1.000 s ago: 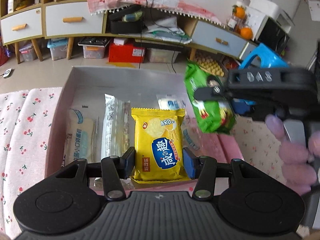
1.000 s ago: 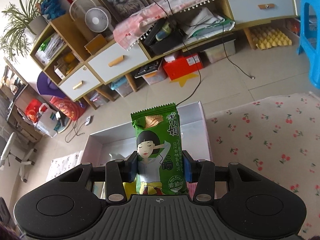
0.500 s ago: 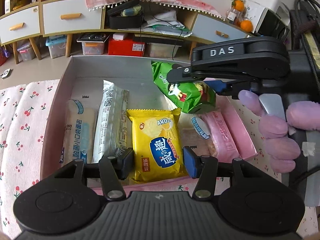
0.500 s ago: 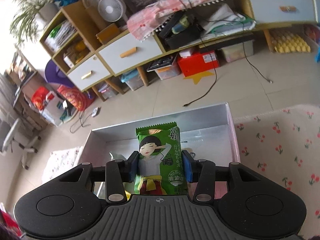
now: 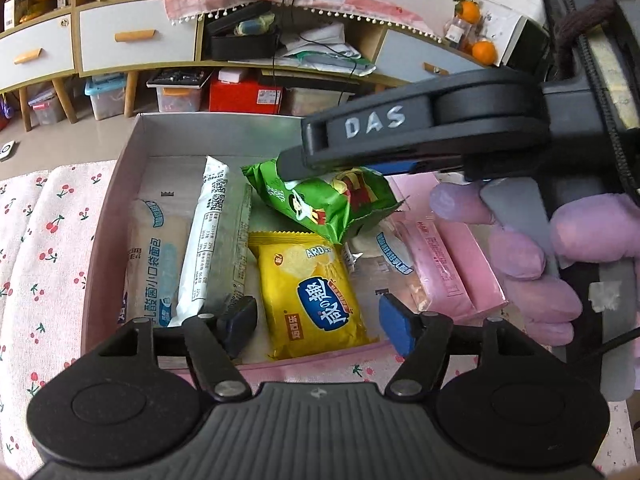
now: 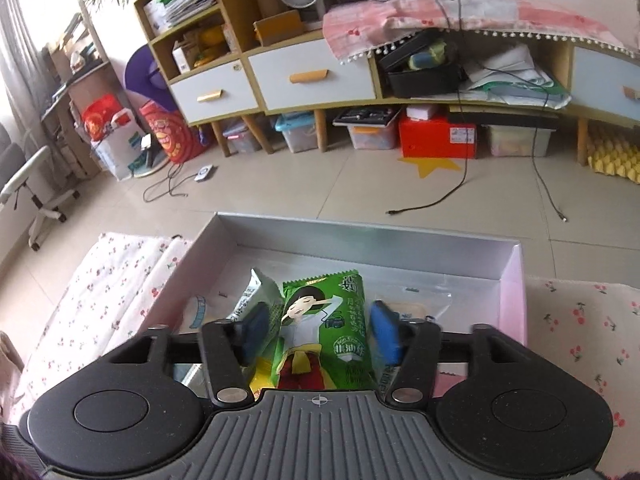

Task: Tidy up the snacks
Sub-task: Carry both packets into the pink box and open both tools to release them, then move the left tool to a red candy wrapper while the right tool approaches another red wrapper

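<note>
Left wrist view: left gripper (image 5: 318,326) low over the near edge of the silver box (image 5: 116,200), fingers (image 5: 394,322) just been opening, released, standing clear on either side of the yellow snack pack (image 5: 316,300). That pack lying flat on the box floor, between a white wrapped bar (image 5: 212,244) on its left and a clear bread bag (image 5: 388,252) on its right. Further left, a pale bread packet (image 5: 156,272) against the box wall; further right, a pink packet (image 5: 444,272). Above the yellow pack, the green snack pack (image 5: 328,200) tilted, its lower corner overlapping the yellow pack's top edge, under the right gripper marked DAS. A hand (image 5: 532,256) in a purple glove wrapped round that gripper's handle. Box resting on a cherry-print cloth (image 5: 44,216).

Right wrist view: right gripper (image 6: 320,334) over the box (image 6: 508,280), fingers (image 6: 384,332) just been opening, released; green snack pack (image 6: 324,328) between them, a visible gap on the right side, the left pad close alongside, contact there unclear. Yellow corner (image 6: 262,378) showing beneath it.
</note>
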